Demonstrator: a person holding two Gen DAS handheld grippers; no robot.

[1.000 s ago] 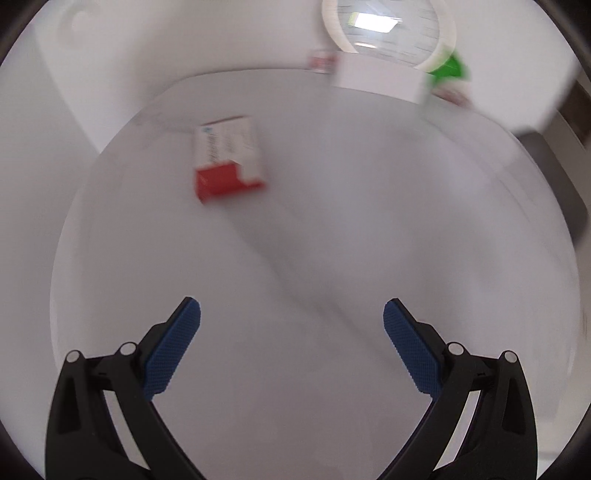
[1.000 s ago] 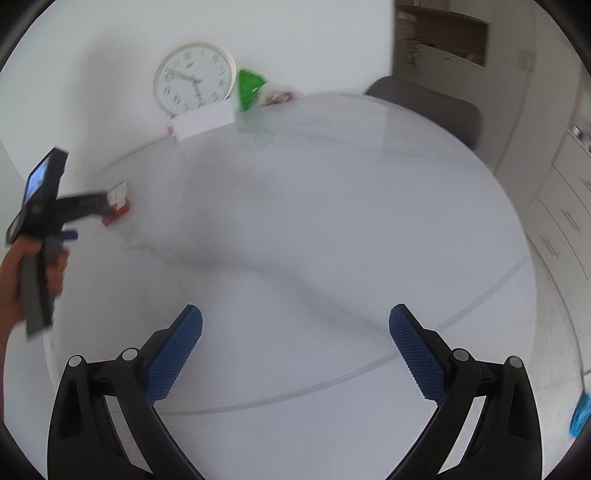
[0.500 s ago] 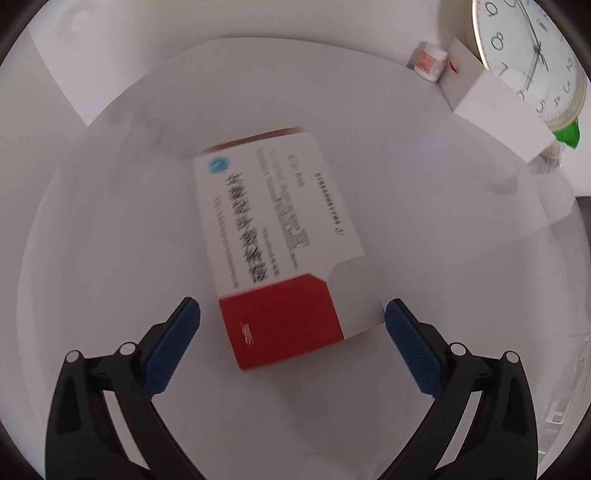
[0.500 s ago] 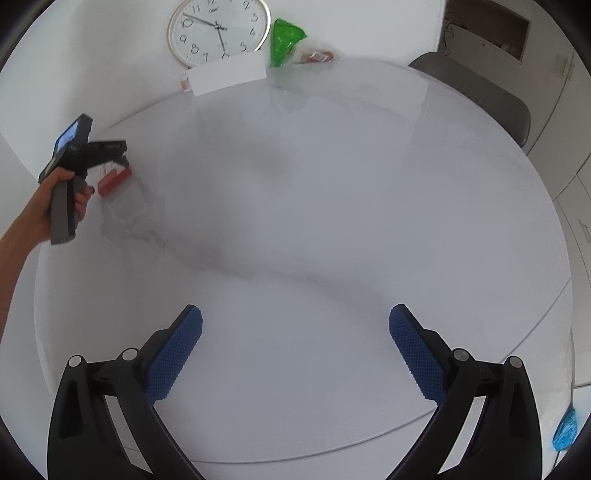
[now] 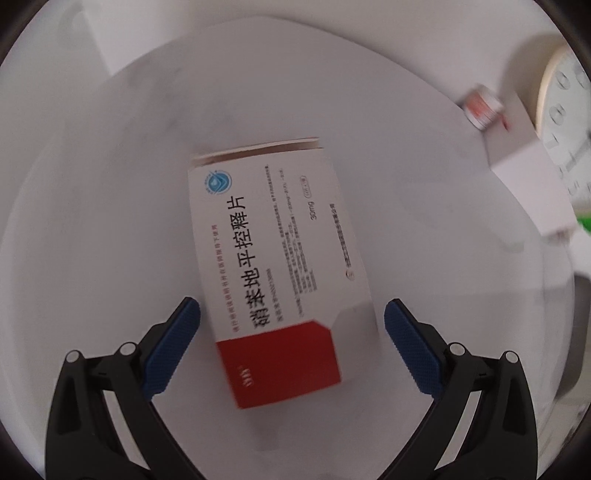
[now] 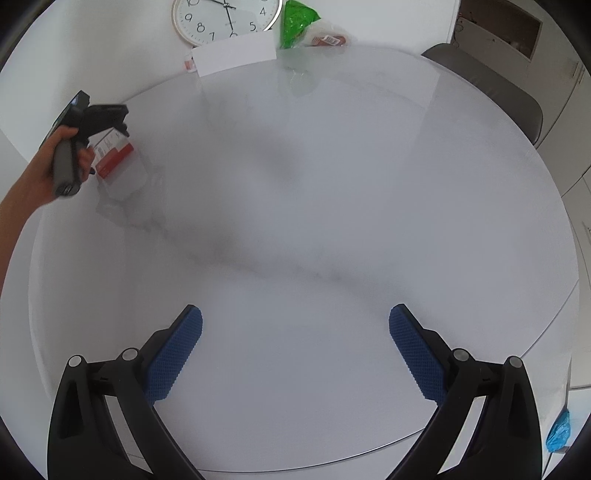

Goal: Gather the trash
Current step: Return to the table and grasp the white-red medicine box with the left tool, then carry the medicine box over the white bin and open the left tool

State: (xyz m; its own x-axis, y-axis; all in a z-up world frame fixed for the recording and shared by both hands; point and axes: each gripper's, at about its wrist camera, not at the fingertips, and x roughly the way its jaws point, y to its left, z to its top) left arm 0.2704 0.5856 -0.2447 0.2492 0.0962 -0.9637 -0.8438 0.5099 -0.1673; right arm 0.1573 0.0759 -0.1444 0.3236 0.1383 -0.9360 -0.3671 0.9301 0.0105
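Left gripper (image 5: 291, 326) spread wide, straddling the red end of the medicine box (image 5: 275, 266) lying flat on the round table (image 6: 332, 221), evidently lined up to pinch it; right gripper (image 6: 295, 332) equally wide, empty, well apart from the box.

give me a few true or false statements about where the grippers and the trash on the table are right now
1. The left gripper is open, its fingers on either side of the red and white medicine box. True.
2. The box is lifted clear of the table. False: it lies flat on the tabletop, not gripped.
3. The right gripper holds a green bag. False: it is open with nothing in it, and the green bag sits at the table's far edge.
4. A wall clock stands behind a white box at the far edge. True.
5. The medicine box's red end points toward the left gripper. True.
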